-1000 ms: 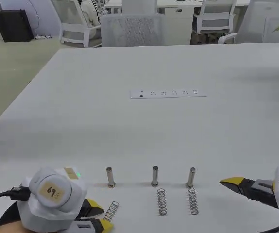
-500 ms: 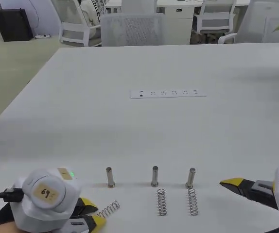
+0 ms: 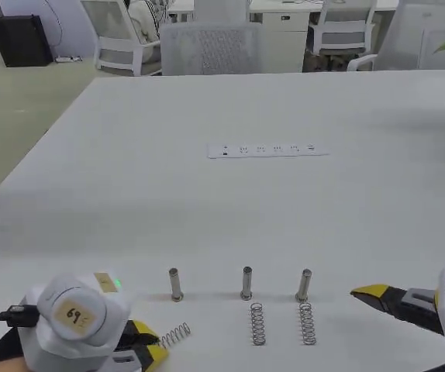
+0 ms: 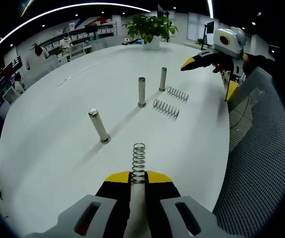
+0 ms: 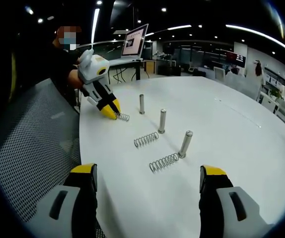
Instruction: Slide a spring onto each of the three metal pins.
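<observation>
As your right gripper [image 5: 147,171] is hanging over the near edge of the white table [image 5: 232,124], its two yellow-tipped jaws are standing wide apart and gripping nothing. In the right gripper view, three metal pins [image 5: 162,121], smooth capped cylinders, are standing upright in a row. Three springs [image 5: 146,139] of coiled wire are lying on the tabletop beside them. At the far end of the row the left gripper [image 5: 111,113] is meeting the end spring [image 5: 123,117].

In the left gripper view, your yellow jaw tips are pressing together on the last coil of the end spring. It is stretching straight ahead along the table, near the closest pin and not on it. The other two springs are lying flat by the two farther pins.

In the head view, the three pins are standing bare, each with one spring lying just in front of it. The end spring is lying askew, the others straight. A flat white power strip [image 3: 267,149] is lying well beyond them.
</observation>
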Demonstrator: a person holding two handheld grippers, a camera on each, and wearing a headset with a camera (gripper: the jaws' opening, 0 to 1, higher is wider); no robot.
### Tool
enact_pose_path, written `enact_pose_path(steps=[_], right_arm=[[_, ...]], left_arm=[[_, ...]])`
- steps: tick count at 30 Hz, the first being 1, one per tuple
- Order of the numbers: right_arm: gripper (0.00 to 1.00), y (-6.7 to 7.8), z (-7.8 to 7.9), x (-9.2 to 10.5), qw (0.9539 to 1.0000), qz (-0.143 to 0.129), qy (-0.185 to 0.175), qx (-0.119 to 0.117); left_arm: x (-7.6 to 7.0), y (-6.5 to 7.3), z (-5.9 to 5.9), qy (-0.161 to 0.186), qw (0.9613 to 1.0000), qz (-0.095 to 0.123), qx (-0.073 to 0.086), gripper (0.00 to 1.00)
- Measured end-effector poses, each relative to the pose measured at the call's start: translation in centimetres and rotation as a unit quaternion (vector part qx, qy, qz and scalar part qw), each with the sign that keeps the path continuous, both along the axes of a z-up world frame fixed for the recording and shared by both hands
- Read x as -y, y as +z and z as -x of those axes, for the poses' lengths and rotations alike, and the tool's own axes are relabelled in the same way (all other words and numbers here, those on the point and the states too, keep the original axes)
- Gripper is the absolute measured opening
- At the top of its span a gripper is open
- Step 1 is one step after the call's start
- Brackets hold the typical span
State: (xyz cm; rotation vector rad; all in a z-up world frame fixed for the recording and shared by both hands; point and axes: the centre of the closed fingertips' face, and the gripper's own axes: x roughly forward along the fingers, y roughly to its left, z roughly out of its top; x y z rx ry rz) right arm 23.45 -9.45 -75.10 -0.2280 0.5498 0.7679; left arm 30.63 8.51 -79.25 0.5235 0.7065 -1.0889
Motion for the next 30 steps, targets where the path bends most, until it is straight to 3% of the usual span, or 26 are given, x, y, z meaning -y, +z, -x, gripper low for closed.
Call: enact_pose_path(steps=[7, 21, 30], right_arm=[[0.84, 0.7, -0.1, 0.3, 1.0, 0.0, -0.004, 0.007], [0.83, 2.1, -0.3, 1.0, 0.9995, -0.009, -0.019, 0.023], [0.77, 3.2, -0.3, 0.8, 0.9995, -0.013, -0.012, 0.028]], left_arm=[[0.0, 0.6, 0.2, -0.009, 0.9999, 0.004, 0.003, 0.03], [1.1, 3.7, 2.1, -0.063, 0.9972, 0.037, 0.018, 0.03], [1.5, 4.1, 2.8, -0.072, 0.9959, 0.053, 0.017, 0.03]])
